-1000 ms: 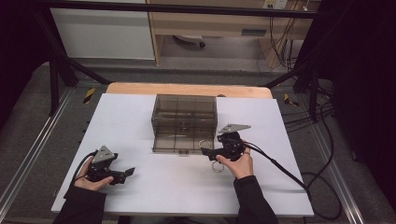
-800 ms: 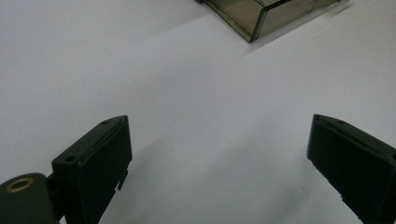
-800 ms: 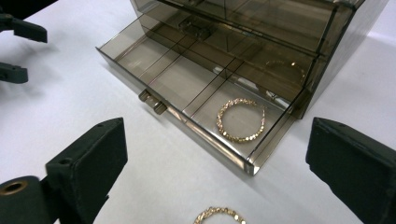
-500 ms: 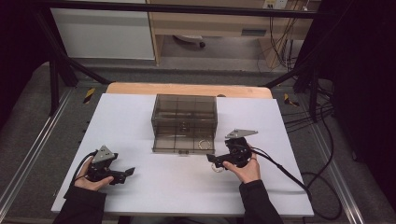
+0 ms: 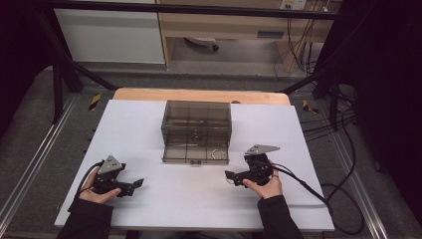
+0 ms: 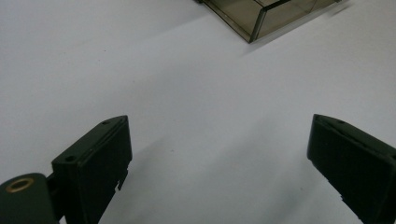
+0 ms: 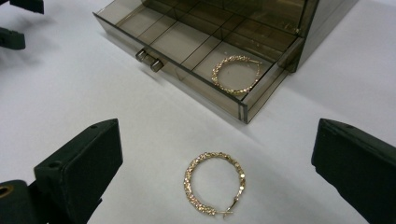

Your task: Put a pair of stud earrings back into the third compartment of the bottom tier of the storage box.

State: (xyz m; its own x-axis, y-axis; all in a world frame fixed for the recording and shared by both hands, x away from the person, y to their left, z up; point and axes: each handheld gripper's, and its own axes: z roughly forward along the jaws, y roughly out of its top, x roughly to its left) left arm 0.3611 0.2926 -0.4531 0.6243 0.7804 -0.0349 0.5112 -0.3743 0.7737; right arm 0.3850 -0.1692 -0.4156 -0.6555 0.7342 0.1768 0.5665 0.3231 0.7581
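A smoky clear drawer box (image 5: 196,117) stands mid-table with its bottom drawer (image 7: 187,51) pulled out. One gold hoop earring (image 7: 236,74) lies in the drawer's end compartment, also seen from above (image 5: 217,153). A second gold hoop earring (image 7: 215,183) lies flat on the white table just in front of the drawer. My right gripper (image 7: 215,126) is open; its jaws have just been opening, and this earring sits between them, untouched. From above, the right gripper (image 5: 230,177) is near the drawer's right corner. My left gripper (image 5: 137,185) rests open at front left, holding nothing (image 6: 219,120).
The white table sheet (image 5: 149,129) covers a wooden table. A cable (image 5: 303,186) trails from the right gripper off the right edge. Dark frame bars and floor cables surround the table. The drawer has two small knobs (image 7: 150,60) on its front.
My right gripper has drawn back from the drawer toward the table's near edge and sunk a little. The left gripper has stayed put.
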